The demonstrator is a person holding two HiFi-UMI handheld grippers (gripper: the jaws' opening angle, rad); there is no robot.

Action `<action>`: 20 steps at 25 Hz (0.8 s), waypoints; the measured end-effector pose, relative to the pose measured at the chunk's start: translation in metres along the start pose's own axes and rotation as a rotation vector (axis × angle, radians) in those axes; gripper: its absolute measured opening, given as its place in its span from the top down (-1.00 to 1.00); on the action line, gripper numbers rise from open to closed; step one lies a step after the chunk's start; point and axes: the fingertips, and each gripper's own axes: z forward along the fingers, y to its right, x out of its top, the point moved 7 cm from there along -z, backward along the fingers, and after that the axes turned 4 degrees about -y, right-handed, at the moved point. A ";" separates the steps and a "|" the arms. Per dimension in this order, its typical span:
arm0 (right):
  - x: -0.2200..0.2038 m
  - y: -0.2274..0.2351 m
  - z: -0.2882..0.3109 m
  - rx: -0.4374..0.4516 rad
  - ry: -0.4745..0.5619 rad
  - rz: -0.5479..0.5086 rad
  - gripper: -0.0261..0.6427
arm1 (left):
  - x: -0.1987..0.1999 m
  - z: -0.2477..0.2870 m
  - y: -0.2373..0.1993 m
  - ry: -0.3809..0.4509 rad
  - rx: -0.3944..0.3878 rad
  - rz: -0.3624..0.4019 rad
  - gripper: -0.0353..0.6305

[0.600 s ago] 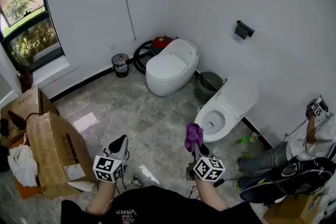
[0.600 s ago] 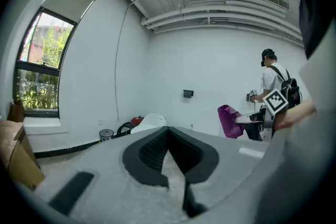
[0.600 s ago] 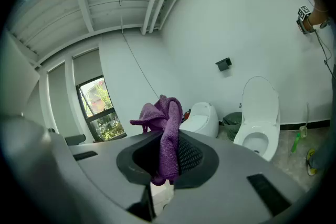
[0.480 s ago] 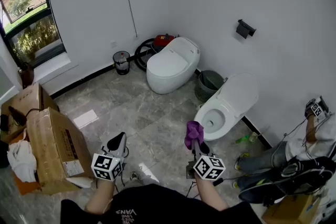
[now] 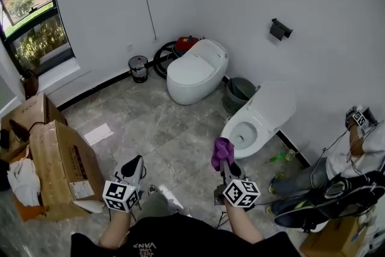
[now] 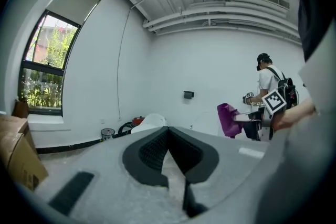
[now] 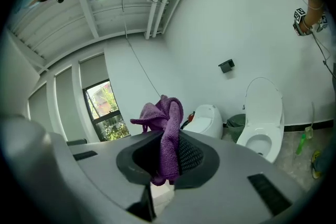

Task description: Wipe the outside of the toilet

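Standing on the grey marble floor (image 5: 156,129), well apart from the white ceramic toilet with the raised lid (image 5: 260,120), the person seemed to be at the approach step; by my judgement no wiping had begun. This toilet stood against the right wall. A second white toilet with closed lid (image 5: 195,72) stood further back, and which one the task meant I could not tell.

The right gripper (image 5: 225,165) had its fingers closed on a purple microfibre cloth (image 5: 222,152), which stuck out above them. The left gripper (image 5: 136,164) had its fingers together with nothing between them.

The next move probably called for bringing the cloth to the outer side of the bowl and pressing it flat there.

The base and wall side of the open toilet were hidden. Another person (image 5: 367,150) at the right edge was cut off, and a small green bottle (image 5: 278,159) near the base was hard to make out.
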 end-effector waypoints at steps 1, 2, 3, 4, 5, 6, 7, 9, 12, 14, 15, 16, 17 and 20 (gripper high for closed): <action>-0.001 0.001 0.002 -0.005 -0.004 0.006 0.79 | 0.000 0.003 -0.002 0.000 -0.002 0.001 0.88; -0.002 0.002 0.006 -0.009 -0.007 0.014 0.79 | 0.001 0.006 -0.004 0.000 -0.005 0.001 0.88; -0.002 0.003 0.010 -0.013 -0.009 0.020 0.79 | 0.001 0.010 -0.007 -0.001 -0.009 0.003 0.88; -0.003 0.003 0.015 -0.016 -0.009 0.023 0.79 | 0.001 0.014 -0.011 -0.003 -0.013 0.006 0.88; -0.002 0.003 0.021 -0.018 -0.009 0.024 0.79 | 0.002 0.019 -0.015 -0.004 -0.017 0.007 0.88; -0.001 0.001 0.029 -0.019 -0.008 0.023 0.79 | 0.002 0.025 -0.020 -0.004 -0.021 0.008 0.88; 0.000 0.000 0.037 -0.019 -0.007 0.022 0.79 | 0.003 0.031 -0.026 -0.004 -0.025 0.008 0.88; 0.004 -0.003 0.056 -0.023 -0.003 0.021 0.79 | 0.007 0.046 -0.040 -0.003 -0.035 0.010 0.88; 0.012 -0.008 0.088 -0.032 0.000 0.024 0.79 | 0.016 0.070 -0.063 -0.001 -0.051 0.008 0.88; 0.021 -0.012 0.114 -0.032 0.004 0.020 0.79 | 0.026 0.089 -0.081 0.005 -0.057 0.009 0.88; 0.027 -0.013 0.127 -0.032 0.008 0.018 0.79 | 0.032 0.100 -0.090 0.008 -0.060 0.011 0.88; 0.032 -0.014 0.140 -0.033 0.012 0.018 0.79 | 0.037 0.111 -0.099 0.010 -0.064 0.014 0.88; 0.037 -0.015 0.154 -0.036 0.016 0.020 0.79 | 0.043 0.121 -0.109 0.012 -0.066 0.017 0.88; 0.046 -0.023 0.191 -0.048 0.020 0.027 0.79 | 0.055 0.144 -0.140 0.009 -0.073 0.021 0.88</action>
